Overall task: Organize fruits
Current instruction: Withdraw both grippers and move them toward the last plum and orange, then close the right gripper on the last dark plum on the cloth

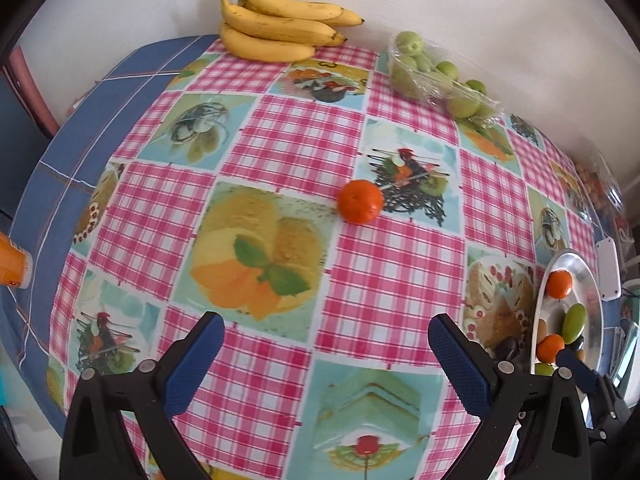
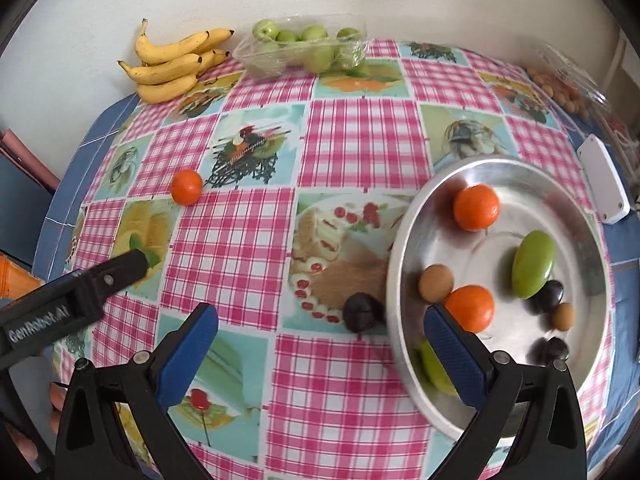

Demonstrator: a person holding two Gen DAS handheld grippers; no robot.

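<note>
White lettering reading "GenRobot.AI" is seen on the black body of the left gripper, where it enters the right wrist view from the lower left; the letters run along the side of the housing and are slightly blurred, so the first characters are read with some doubt; a small dark mark, possibly a few letters, is printed on the pale rim of an orange object at the left edge of the left wrist view, but it cannot be read; no other text, number or brand is legible on the counter cloth or the fruit packs
</note>
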